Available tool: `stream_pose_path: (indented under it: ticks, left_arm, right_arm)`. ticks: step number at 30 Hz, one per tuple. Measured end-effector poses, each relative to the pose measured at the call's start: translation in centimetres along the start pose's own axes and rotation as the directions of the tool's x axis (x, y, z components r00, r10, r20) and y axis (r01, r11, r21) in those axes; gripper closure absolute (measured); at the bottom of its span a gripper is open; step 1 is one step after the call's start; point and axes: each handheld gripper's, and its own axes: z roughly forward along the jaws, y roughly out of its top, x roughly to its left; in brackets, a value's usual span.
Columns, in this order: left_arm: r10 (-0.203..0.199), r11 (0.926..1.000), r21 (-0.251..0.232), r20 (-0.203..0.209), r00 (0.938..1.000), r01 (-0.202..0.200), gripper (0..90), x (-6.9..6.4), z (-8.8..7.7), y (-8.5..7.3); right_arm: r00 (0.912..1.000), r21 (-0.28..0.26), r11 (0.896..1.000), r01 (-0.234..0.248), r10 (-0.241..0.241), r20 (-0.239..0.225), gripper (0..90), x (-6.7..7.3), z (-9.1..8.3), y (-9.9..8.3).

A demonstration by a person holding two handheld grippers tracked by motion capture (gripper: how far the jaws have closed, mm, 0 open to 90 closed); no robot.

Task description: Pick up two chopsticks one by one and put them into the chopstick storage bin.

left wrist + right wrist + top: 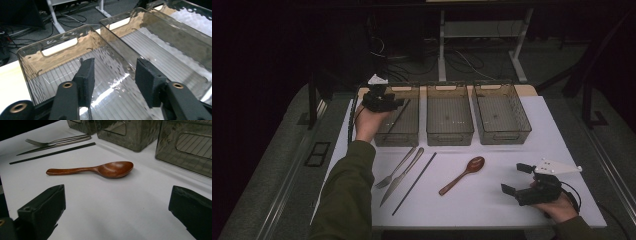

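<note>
Chopstick dropped into left bin (414, 131)

Left gripper (388, 102) is held over that bin, jaws parted, empty; chopstick (399, 116) lies inside. Right gripper (515, 178), wide open, is aimed at the spoon (463, 174).

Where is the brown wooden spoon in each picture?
High view: the wooden spoon lies mid-table, in front of the middle bin.
Left gripper view: not in it.
Right gripper view: the spoon lies at centre, bowl to the right.
Shared landmark: the middle bin.
</note>
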Motion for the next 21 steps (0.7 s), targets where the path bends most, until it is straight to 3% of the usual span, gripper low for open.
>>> stream_pose_path:
  ticks: [2,6,16,21]
  left_arm:
    - [-0.001,1.0,0.001,0.034,0.9994,0.001,44.4,-0.3,-0.4,0.0]
    - [0.009,0.9997,-0.022,0.058,0.9983,-0.007,39.5,-1.4,-1.2,-0.4]
    - [0.059,0.9982,0.003,0.102,0.993,-0.059,30.2,-3.9,-3.0,-2.0]
    - [0.061,0.9981,-0.009,0.111,0.9919,-0.061,28.1,-5.1,-3.8,-2.7]
  right_arm:
    - [1.0,0.001,1.0,0.0,0.0,0.001,0.3,0.0,0.0,0.0]
    - [1.0,0.002,1.0,0.002,-0.002,0.005,0.3,0.0,0.0,0.0]
    - [0.9998,0.002,1.0,0.018,-0.018,0.0,0.2,0.1,0.2,0.0]
    - [0.9996,0.012,1.0,0.029,-0.029,-0.001,0.2,0.2,0.3,-0.1]
